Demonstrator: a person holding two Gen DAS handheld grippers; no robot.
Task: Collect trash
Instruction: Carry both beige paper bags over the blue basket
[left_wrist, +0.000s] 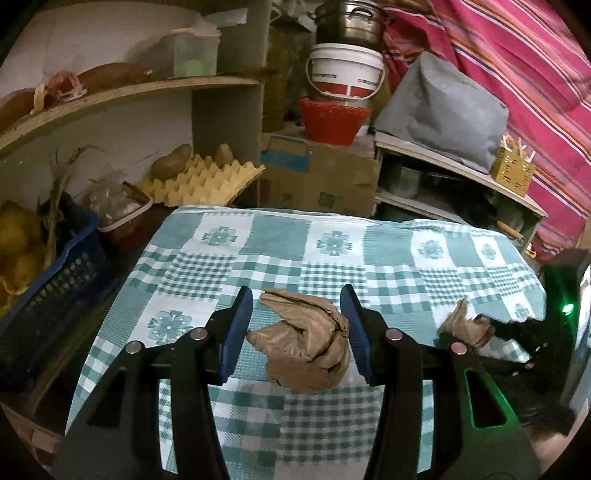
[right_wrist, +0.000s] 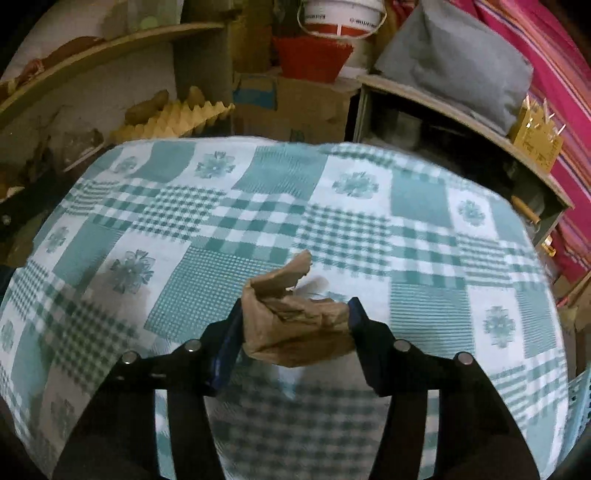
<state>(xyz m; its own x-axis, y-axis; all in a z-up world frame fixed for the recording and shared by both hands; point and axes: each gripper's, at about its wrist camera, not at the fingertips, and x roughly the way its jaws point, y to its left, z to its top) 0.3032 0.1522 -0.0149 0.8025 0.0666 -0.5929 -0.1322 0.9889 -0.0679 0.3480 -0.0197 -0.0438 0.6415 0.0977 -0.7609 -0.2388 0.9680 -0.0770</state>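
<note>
Crumpled brown paper wads: we see one (left_wrist: 306, 343) clamped between our left gripper's (left_wrist: 297, 328) fingers above the green-checked worktop (left_wrist: 332, 258). Only the right wrist view shows the right gripper (right_wrist: 293, 328) pinching another (right_wrist: 295, 328); at three o'clock, the left view glimpses it.

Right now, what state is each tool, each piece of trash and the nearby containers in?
Left tool: shut on a crumpled brown paper bag, lifted off the cloth.
Right tool: shut on a second crumpled paper wad.
Checked tablecloth: spread flat, no other trash showing.
White bucket: upright, lid on, a metal pot stacked on top.
Egg tray: holding two potatoes.
</note>
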